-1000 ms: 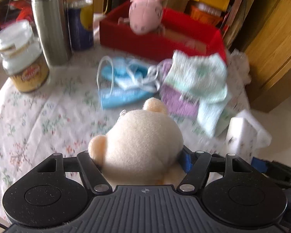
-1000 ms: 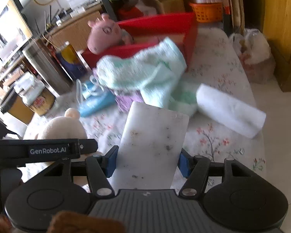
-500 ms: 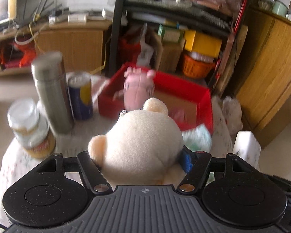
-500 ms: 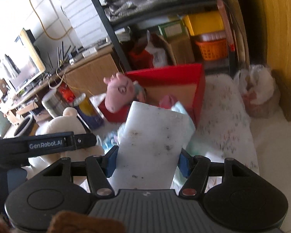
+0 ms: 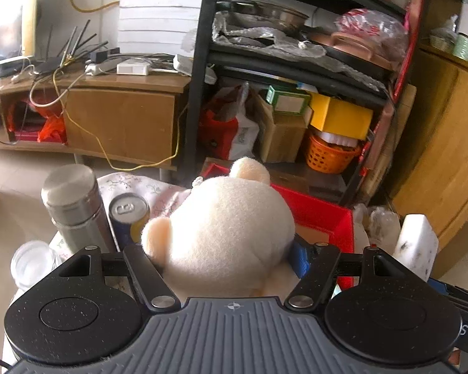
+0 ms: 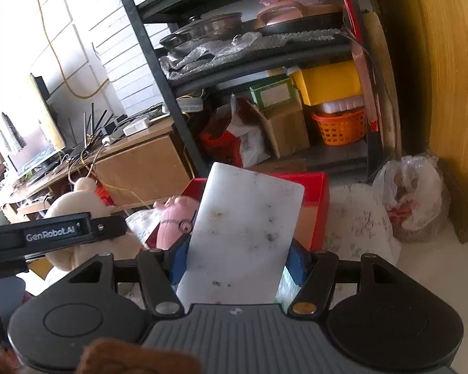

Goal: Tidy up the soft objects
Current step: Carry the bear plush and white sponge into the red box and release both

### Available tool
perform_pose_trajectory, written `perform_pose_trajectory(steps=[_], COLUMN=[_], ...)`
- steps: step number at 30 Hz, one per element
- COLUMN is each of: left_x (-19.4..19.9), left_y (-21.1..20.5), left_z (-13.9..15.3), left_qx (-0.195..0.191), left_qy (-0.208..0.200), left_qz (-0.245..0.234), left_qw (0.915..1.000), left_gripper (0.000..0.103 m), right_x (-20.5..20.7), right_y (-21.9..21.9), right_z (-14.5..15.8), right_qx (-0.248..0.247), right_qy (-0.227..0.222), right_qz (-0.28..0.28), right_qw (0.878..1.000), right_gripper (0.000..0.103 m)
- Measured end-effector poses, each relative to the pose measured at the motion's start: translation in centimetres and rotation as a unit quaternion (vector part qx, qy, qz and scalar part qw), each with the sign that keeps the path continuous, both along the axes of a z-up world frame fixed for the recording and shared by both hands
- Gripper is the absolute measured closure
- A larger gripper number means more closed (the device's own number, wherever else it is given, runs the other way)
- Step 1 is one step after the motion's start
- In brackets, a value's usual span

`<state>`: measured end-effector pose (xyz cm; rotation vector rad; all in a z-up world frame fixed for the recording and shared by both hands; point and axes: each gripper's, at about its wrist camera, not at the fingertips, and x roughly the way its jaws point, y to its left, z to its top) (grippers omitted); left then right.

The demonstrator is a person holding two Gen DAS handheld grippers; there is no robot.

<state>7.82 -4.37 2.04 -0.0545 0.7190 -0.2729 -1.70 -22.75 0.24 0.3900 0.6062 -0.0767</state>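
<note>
My left gripper [image 5: 224,249] is shut on a cream plush bear [image 5: 227,230] and holds it up in front of the red box [image 5: 324,218]. My right gripper [image 6: 237,255] is shut on a white sponge block [image 6: 246,233], raised before the same red box [image 6: 318,193]. A pink pig plush [image 6: 174,221] sits in the box, seen in the right wrist view. The bear [image 6: 78,199] and the left gripper show at the left of the right wrist view. The sponge [image 5: 416,249] shows at the right of the left wrist view.
A steel flask [image 5: 75,208], a drink can [image 5: 129,218] and a glass jar [image 5: 34,261] stand at the table's left. A flowered tablecloth [image 6: 358,218] covers the table. A black shelf rack [image 5: 199,78] and a wooden cabinet [image 5: 446,155] stand behind. A plastic bag [image 6: 415,199] lies on the floor.
Both grippers have risen and tilted up, each with its load. The cloths and masks on the table have dropped out of sight; the box now sits low in view.
</note>
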Motion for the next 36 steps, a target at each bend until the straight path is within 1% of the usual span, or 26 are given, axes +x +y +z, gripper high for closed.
perform_pose_trajectory(steps=[3,7,12,16,21,24,26,29,31,33,36], left_x=[1.2,2.7,5.0,7.0,9.5,10.9,11.5,12.2,12.8,13.2,13.6], left_y=[-0.6,-1.6,-3.7,-5.2,-6.0,-7.0,-7.6,-8.6,-8.9,-9.0,-9.0], left_z=[0.0,0.0,-0.6,-2.0,-3.7,-5.1,-6.0,-7.0,-7.6,-7.9,-8.2], left_qx=[0.003,-0.008,-0.009,0.0,-0.021,-0.029,-0.034,-0.024,-0.018,-0.021,-0.02], left_qy=[-0.004,-0.002,-0.002,0.002,0.015,0.032,0.04,0.038,0.039,0.039,0.038], left_qz=[0.004,0.002,-0.005,-0.012,-0.012,-0.027,-0.038,-0.045,-0.043,-0.039,-0.033], left_qw=[1.0,1.0,1.0,0.9999,0.9996,0.9987,0.9979,0.9979,0.9981,0.9983,0.9986], left_gripper=[0.034,0.034,0.033,0.033,0.034,0.034,0.033,0.032,0.03,0.022,0.021], right_x=[1.5,3.7,6.6,8.8,11.0,11.9,12.4,13.0,13.3,13.7,14.1], right_y=[-0.4,-1.0,-1.7,-2.1,-2.8,-3.1,-3.4,-3.5,-3.5,-3.5,-3.7], right_z=[0.0,-0.2,-1.3,-2.6,-5.2,-6.5,-7.3,-8.1,-8.6,-9.0,-9.8], right_qx=[-0.002,-0.007,-0.01,-0.02,-0.019,-0.025,-0.019,-0.02,-0.021,-0.021,-0.023], right_qy=[0.0,0.004,0.019,0.022,0.04,0.049,0.053,0.055,0.057,0.061,0.068], right_qz=[-0.002,-0.006,-0.01,-0.01,-0.011,-0.015,-0.015,-0.011,-0.008,-0.008,-0.011], right_qw=[1.0,1.0,1.0,1.0,0.999,0.998,0.998,0.998,0.998,0.998,0.997], right_gripper=[0.069,0.069,0.069,0.069,0.069,0.069,0.069,0.069,0.068,0.067,0.065])
